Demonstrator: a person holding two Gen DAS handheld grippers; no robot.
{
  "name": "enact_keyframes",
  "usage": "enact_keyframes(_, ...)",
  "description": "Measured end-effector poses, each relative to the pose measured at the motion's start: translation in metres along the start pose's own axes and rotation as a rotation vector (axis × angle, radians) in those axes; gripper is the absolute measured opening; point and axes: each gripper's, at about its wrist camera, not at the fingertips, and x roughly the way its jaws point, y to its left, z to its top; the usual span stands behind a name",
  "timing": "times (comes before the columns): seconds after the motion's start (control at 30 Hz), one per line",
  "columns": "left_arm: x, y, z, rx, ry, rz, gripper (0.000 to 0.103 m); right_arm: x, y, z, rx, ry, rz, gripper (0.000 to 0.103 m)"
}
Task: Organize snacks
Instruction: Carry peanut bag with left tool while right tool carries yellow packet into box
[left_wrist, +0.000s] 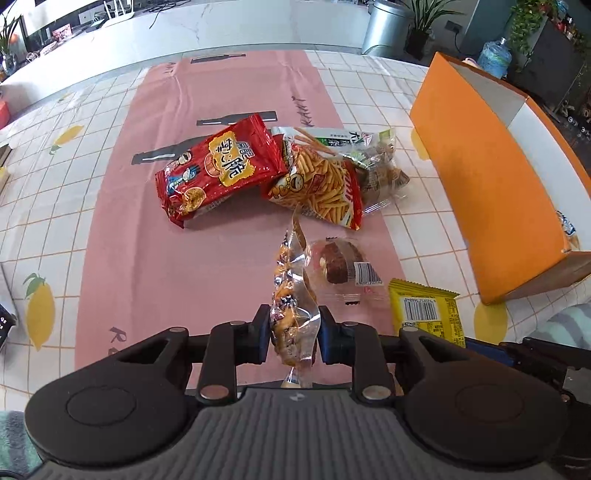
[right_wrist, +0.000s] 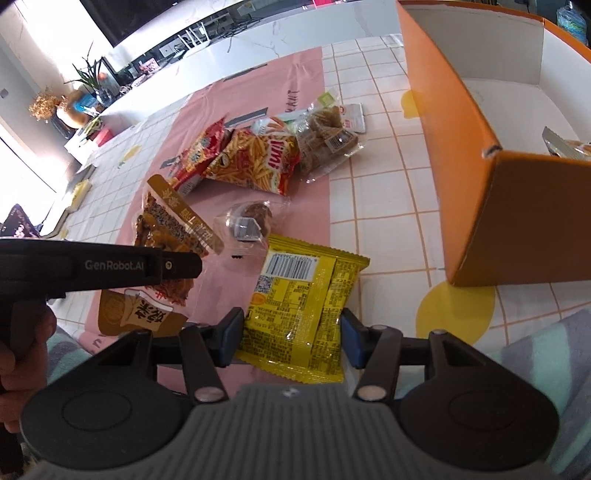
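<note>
My left gripper (left_wrist: 291, 332) is shut on a gold and clear packet of brown strips (left_wrist: 291, 288), which stands edge-on between its pads; in the right wrist view that packet (right_wrist: 166, 236) hangs under the left gripper's black finger (right_wrist: 177, 264). A yellow snack packet (right_wrist: 295, 288) lies barcode side up on the pink mat, and my right gripper (right_wrist: 293, 334) is shut on its near end, pads against both edges. The yellow packet (left_wrist: 424, 314) also shows at the lower right of the left wrist view. An orange box (right_wrist: 461, 129) stands to the right with one packet (right_wrist: 565, 146) inside.
Further back on the pink mat (left_wrist: 184, 258) lie a red packet (left_wrist: 218, 166), a fries packet (left_wrist: 321, 184), a clear bag of brown pieces (left_wrist: 380, 166) and a green-white packet (left_wrist: 332, 134). A wrapped brown cake (left_wrist: 340, 266) lies just ahead of the grippers. A hand (right_wrist: 22, 350) holds the left tool.
</note>
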Motion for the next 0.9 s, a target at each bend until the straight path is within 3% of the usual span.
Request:
enact_keyframes(0.23,-0.043,-0.002,0.005,0.004,-0.055,-0.007,0.028,-0.038,0.009,0.005,-0.011,-0.069,0.078,0.053)
enact_keyframes(0.47,-0.091,-0.034,0.029,0.076,-0.142,-0.107,0.028,-0.098,-0.004,0.022,-0.025,-0.184,0.105,0.053)
enact_keyframes(0.67,-0.106,-0.085,0.056,0.162,-0.159,-0.237,0.028,-0.151,-0.045,0.045,-0.027,-0.258,0.025,0.053)
enact_keyframes(0.9,-0.094,-0.151,0.091,0.241,-0.136,-0.338,0.028,-0.174,-0.097,0.07,-0.032,-0.244,-0.087,0.053)
